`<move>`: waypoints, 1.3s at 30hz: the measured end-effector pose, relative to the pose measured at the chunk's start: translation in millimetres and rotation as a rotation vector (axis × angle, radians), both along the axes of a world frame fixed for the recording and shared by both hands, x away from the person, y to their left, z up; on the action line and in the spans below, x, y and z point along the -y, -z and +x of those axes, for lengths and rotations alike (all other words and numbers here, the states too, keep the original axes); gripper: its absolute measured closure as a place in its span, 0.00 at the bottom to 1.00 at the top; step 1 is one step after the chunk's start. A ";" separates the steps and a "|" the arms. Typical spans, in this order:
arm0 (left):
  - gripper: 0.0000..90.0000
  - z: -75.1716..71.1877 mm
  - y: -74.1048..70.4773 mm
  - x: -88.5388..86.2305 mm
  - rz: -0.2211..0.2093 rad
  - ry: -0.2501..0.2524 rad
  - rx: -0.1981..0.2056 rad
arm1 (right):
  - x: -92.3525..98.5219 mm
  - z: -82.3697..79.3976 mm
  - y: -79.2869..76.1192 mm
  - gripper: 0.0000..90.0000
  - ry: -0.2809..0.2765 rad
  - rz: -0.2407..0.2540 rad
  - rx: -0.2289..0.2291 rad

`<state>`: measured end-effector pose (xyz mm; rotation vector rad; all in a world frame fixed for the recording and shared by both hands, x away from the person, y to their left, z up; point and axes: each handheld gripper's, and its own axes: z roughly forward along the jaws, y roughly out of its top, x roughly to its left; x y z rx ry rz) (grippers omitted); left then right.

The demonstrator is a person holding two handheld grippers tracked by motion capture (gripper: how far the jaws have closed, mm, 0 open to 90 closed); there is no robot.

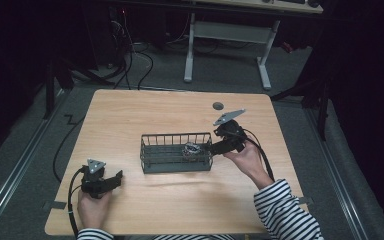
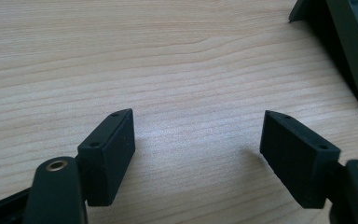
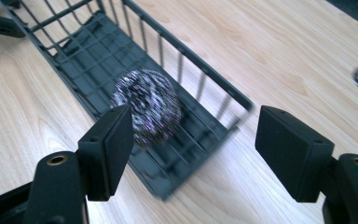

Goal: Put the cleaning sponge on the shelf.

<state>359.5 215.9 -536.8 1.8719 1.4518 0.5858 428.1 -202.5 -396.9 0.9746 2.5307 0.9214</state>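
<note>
Right gripper [image 1: 214,146] at right end of dark wire basket [image 1: 176,153]. Jaws wide apart, holding nothing. Shiny metal scrub ball [image 3: 147,107] lies in basket, just ahead of gripper's jaws, nearer its left jaw, not touching.

Left gripper [image 1: 114,178] low over wooden table [image 1: 130,110], well apart from ball. Jaws wide apart, nothing between, bare wood under them. Basket corner [image 2: 349,42] ahead, off to its right side.

Striped sleeve [image 1: 285,210] behind right gripper.

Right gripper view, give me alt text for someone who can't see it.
A metallic scouring ball lies at the near end of a dark wire basket on a wooden table. The right gripper, jaws open, points at it from just outside the basket.
</note>
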 end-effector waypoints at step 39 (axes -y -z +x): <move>0.30 -0.1 -0.1 0.5 0.006 0.001 -0.002 | 98.8 -56.6 45.7 0.36 0.234 0.096 0.019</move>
